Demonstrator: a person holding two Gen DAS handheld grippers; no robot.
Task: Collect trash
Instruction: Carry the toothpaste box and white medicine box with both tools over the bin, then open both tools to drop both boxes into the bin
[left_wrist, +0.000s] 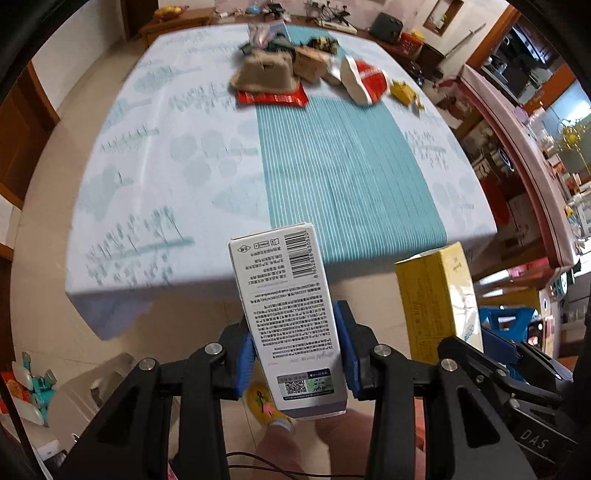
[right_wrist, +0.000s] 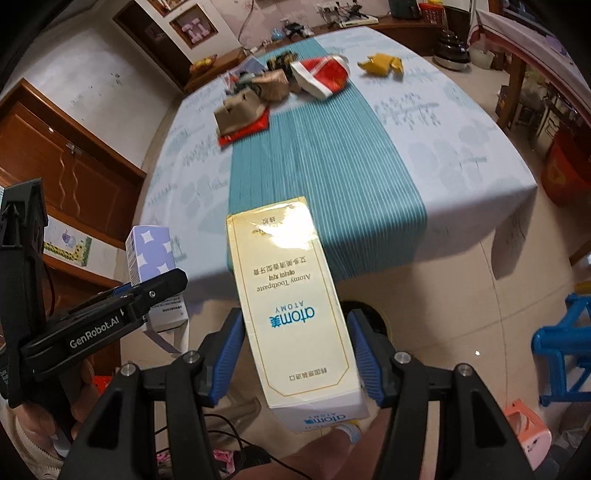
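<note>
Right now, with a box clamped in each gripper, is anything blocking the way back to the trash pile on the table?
Nothing visible does. The tablecloth lies bare between the near edge and the trash pile at the far end. The white box and yellow box would need dropping first; no bin shows.

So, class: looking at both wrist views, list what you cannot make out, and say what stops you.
- Trash pile, left wrist view: motion blur; items behind the brown carton cannot be identified.
- White box in the left tool: its lower end hides the floor beneath.
- Where the trash goes: no bin shows in either view.
- Yellow toothpaste box, right wrist view: glare washes out its top print.
</note>
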